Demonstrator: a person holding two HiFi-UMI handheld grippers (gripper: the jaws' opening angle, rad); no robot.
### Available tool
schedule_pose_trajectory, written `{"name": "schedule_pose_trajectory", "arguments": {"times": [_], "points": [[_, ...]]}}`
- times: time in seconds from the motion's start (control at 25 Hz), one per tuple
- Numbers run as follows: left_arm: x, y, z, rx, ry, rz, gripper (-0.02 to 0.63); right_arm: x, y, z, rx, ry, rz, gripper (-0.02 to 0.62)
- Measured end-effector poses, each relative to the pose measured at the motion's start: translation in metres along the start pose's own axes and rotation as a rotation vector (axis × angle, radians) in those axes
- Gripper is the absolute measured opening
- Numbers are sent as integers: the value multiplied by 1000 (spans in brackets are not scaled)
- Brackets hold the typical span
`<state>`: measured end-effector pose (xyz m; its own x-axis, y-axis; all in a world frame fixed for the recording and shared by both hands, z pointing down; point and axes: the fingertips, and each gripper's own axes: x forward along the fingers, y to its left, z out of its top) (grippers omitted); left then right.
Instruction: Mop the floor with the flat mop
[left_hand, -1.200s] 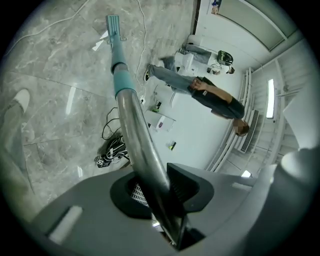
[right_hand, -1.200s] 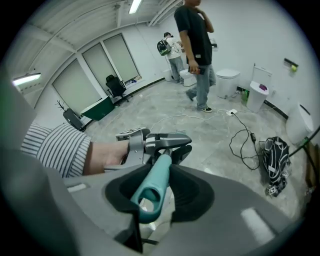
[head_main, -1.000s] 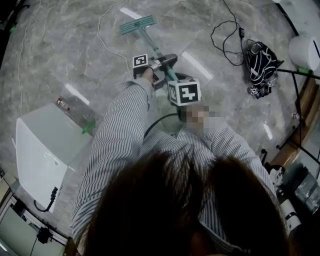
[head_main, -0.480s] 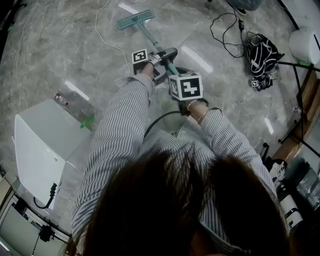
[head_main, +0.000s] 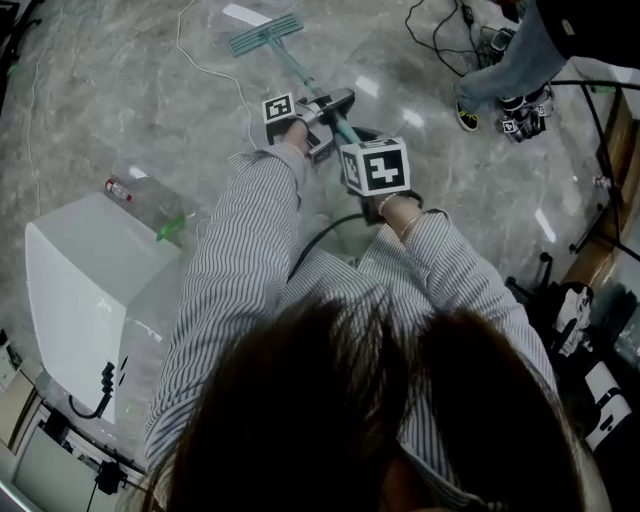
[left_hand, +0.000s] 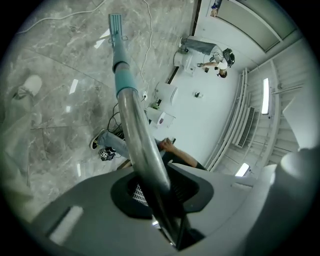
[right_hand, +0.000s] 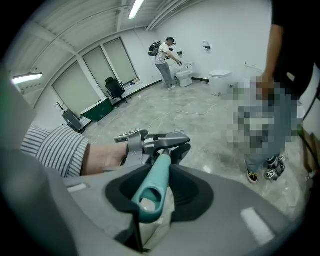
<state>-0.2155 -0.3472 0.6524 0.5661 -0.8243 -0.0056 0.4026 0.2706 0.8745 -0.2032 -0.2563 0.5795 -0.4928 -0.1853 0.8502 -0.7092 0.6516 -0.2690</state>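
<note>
The flat mop's teal head (head_main: 264, 33) lies on the grey marble floor at the top of the head view, its pole (head_main: 300, 77) slanting back toward me. My left gripper (head_main: 318, 115) is shut on the metal pole (left_hand: 140, 145), which runs up to the mop head (left_hand: 115, 22) in the left gripper view. My right gripper (head_main: 372, 192) is shut on the teal handle end (right_hand: 152, 192), just behind the left gripper (right_hand: 155, 142).
A white box-shaped unit (head_main: 75, 290) stands at my left with a clear bag (head_main: 150, 205) beside it. A white cable (head_main: 215, 70) runs across the floor near the mop. A standing person's legs and shoes (head_main: 495, 75) are at the upper right, close to cables and stands (head_main: 590, 240).
Both grippers and the mop have shifted slightly up and left in the view. A person has stepped in at the upper right, where a black bag lay before.
</note>
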Motion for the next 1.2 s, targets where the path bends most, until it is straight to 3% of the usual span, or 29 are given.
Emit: {"name": "schedule_pose_trajectory", "arguments": {"times": [0.4,0.6,0.92,1.2], "points": [[-61,71,-138,0,75,56,78,-71,31,-143,62,-18,-30,115],[-90,100,-205,-35,55,41,75,-111,43,-209,52,24,-31,115],[-99,139,-292,-33,97,73,75,-161,34,-284,42,13,-30,114],[-97,176,-366,-33,57,53,77,-210,13,-352,15,28,-1,114]]}}
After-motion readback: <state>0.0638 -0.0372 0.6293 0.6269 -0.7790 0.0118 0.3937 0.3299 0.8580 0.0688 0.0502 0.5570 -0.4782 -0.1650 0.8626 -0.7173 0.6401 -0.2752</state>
